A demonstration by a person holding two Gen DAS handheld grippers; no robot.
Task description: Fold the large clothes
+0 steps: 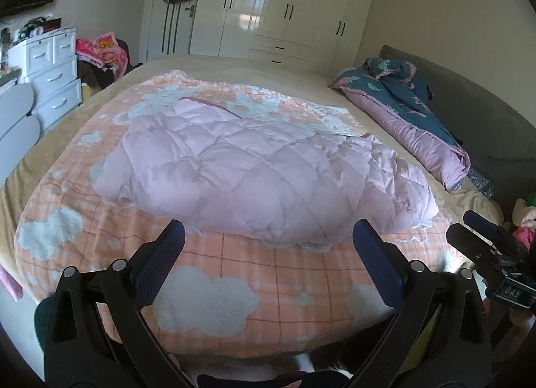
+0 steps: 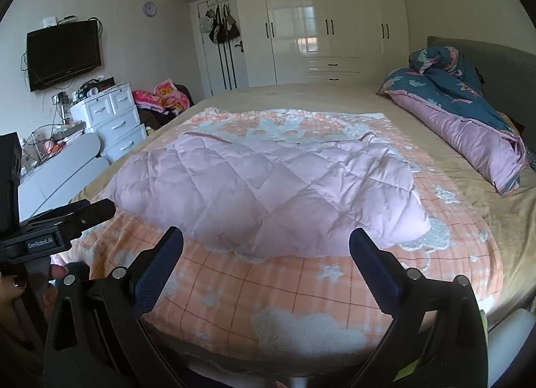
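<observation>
A pale pink quilted down coat (image 1: 261, 170) lies folded in a bulky heap on an orange checked blanket (image 1: 254, 274) with white clouds, in the middle of the bed. It also shows in the right wrist view (image 2: 268, 187). My left gripper (image 1: 268, 234) is open and empty, held above the blanket just short of the coat's near edge. My right gripper (image 2: 266, 240) is open and empty too, at the same near edge. The right gripper shows at the right of the left wrist view (image 1: 485, 240); the left gripper shows at the left of the right wrist view (image 2: 67, 220).
A rolled blue and purple duvet (image 2: 469, 113) lies by the grey headboard (image 2: 495, 56) on the right. White drawers (image 2: 114, 116) and a pile of pink clothes (image 2: 164, 94) stand left of the bed. A white wardrobe (image 2: 328, 26) fills the far wall.
</observation>
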